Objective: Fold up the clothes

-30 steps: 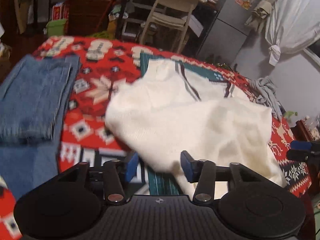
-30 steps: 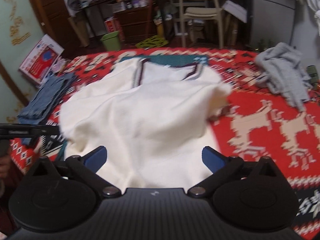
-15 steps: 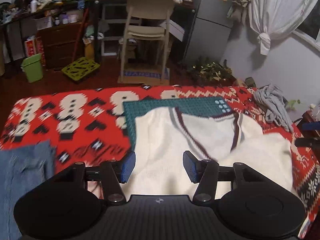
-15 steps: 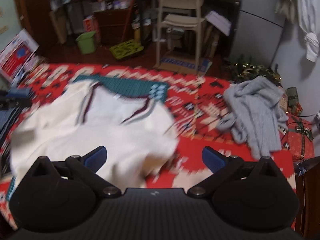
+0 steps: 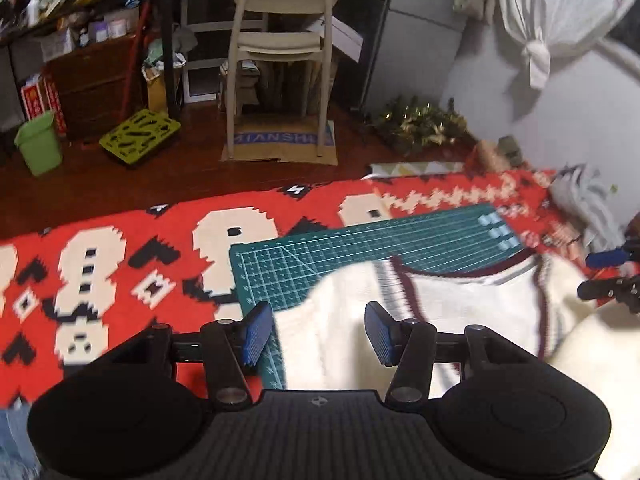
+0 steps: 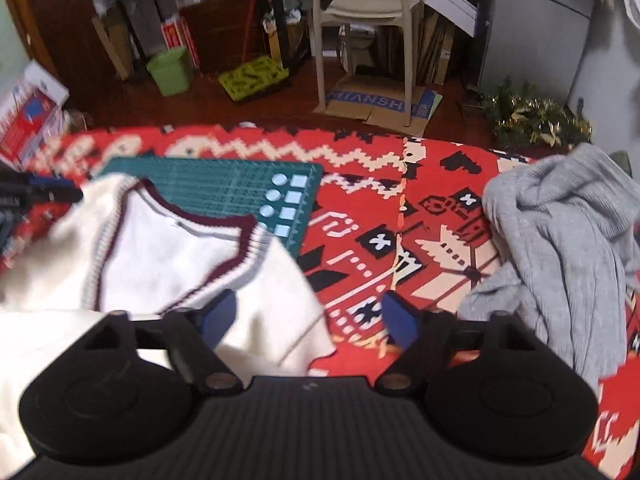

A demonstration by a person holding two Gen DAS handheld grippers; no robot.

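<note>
Sweater [image 6: 168, 252] lies on cutting mat [image 5: 360, 248], collar toward mat's far edge, body spilling over mat's near edge onto blanket [image 5: 120, 280]. Mat rests on blanket covering table. Crumpled cardigan [image 6: 560, 240] heaped at blanket's far right corner, well apart from sweater. Left gripper [image 5: 316, 332] over sweater's left part, near mat's left edge. Right gripper [image 6: 308, 316] over sweater's right edge, jaws closing, cloth between them. Chair [image 5: 280, 40] on floor beyond blanket's far edge. Bin [image 5: 40, 144] left of chair.
</note>
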